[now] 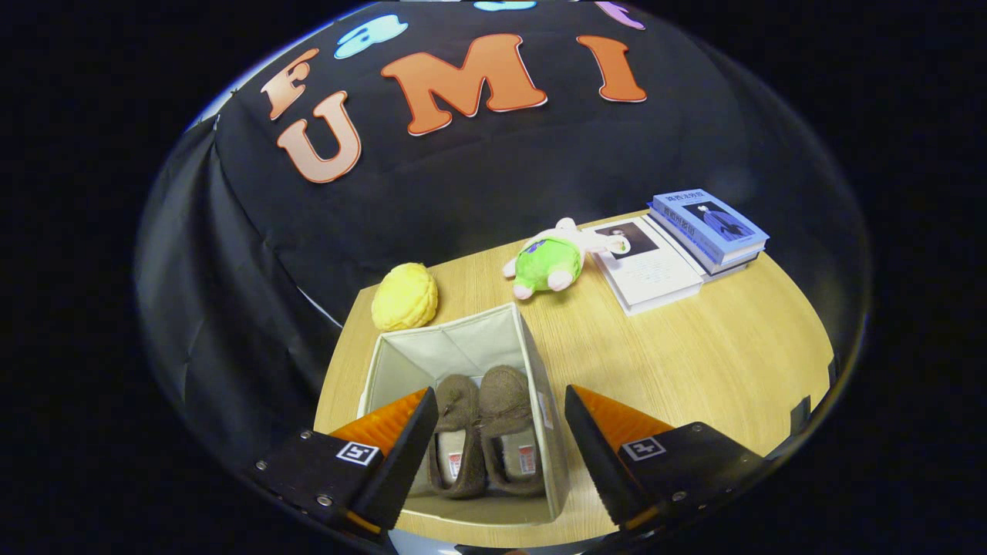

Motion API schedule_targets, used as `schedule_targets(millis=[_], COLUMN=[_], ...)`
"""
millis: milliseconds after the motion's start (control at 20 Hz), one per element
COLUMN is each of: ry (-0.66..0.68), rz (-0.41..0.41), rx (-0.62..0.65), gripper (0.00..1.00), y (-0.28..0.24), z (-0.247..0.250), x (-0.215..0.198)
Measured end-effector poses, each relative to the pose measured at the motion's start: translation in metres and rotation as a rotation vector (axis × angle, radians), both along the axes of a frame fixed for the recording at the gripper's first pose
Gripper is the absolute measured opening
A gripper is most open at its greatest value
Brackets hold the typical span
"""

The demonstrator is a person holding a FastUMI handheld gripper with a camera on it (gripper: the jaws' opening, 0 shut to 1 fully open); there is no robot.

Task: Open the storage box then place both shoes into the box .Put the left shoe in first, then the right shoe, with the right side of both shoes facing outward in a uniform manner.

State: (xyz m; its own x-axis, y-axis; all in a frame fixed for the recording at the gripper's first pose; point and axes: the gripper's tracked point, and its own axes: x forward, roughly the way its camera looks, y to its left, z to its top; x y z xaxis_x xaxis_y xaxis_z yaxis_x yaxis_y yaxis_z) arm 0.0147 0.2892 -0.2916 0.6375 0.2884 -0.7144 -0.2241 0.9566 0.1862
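gripper (pixel 501 420) spread above 2 shoes (pixel 486 432), box (pixel 432 347)

Open pale fabric storage box (pixel 463 347) on table, two brown slippers (pixel 482 432) side by side inside (openings up)

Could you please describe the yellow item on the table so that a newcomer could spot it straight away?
Start at the open storage box holding the two brown shoes, which lies between the open gripper fingers. Just beyond the box's far corner, near the table's back edge, sits the yellow plush: round and ridged, unlike the green toy nearby.
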Motion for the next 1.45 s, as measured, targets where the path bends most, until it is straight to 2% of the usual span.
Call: schedule_targets(millis=[550,950,1450], ry=[-0.276,-0.495,-0.615], rz=[-0.061,-0.105,-0.153], rx=[-0.047,-0.101,-0.085], gripper=[0.98,0.98,0.98], y=[-0.103,-0.182,-0.23], z=[0.132,0.232,0.267], x=[0.044,0.038,0.005])
